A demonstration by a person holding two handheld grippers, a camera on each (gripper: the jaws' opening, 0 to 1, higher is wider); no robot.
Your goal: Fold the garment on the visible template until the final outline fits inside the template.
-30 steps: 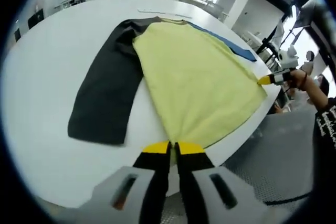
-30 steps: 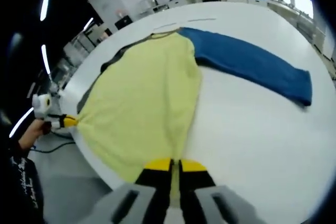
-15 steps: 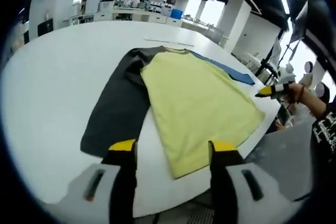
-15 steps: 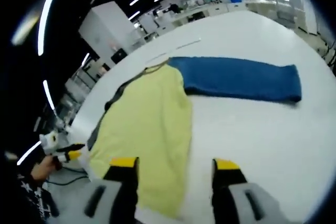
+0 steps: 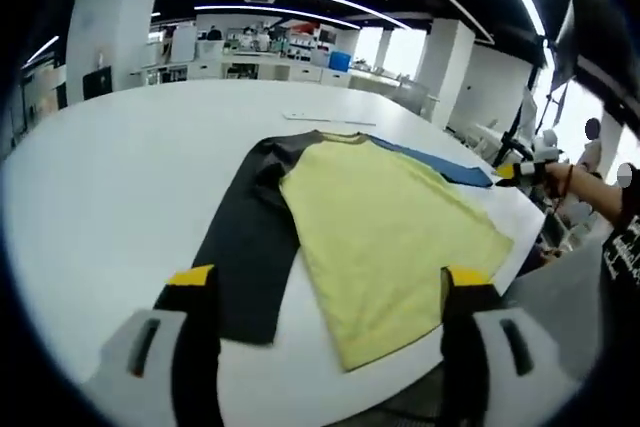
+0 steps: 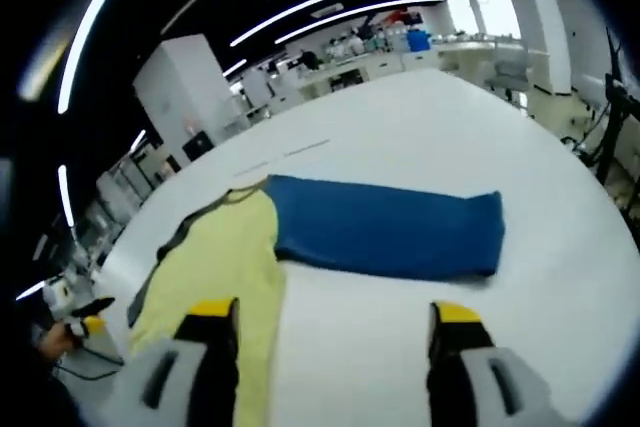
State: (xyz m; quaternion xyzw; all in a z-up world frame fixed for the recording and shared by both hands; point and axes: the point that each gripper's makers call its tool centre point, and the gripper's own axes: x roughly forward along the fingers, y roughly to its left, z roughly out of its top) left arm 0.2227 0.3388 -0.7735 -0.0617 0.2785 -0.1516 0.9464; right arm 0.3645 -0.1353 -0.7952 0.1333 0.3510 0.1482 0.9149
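A long-sleeved garment lies flat on the white table. Its body is yellow, with a dark grey sleeve on one side and a blue sleeve on the other. My left gripper is open, held above the near hem, with nothing between its fingers. The right gripper shows at the table's right edge, in a hand. In the right gripper view, the blue sleeve stretches out from the yellow body. My right gripper is open over bare table beside them.
A thin pale line marks the table beyond the collar. Benches and shelves stand far behind. The table's edge runs close to the yellow hem. A hand with the left gripper shows at the left of the right gripper view.
Both grippers were shut on the yellow hem a second ago. They have let go, opened wide and drawn back. The hem now lies flat on the table.
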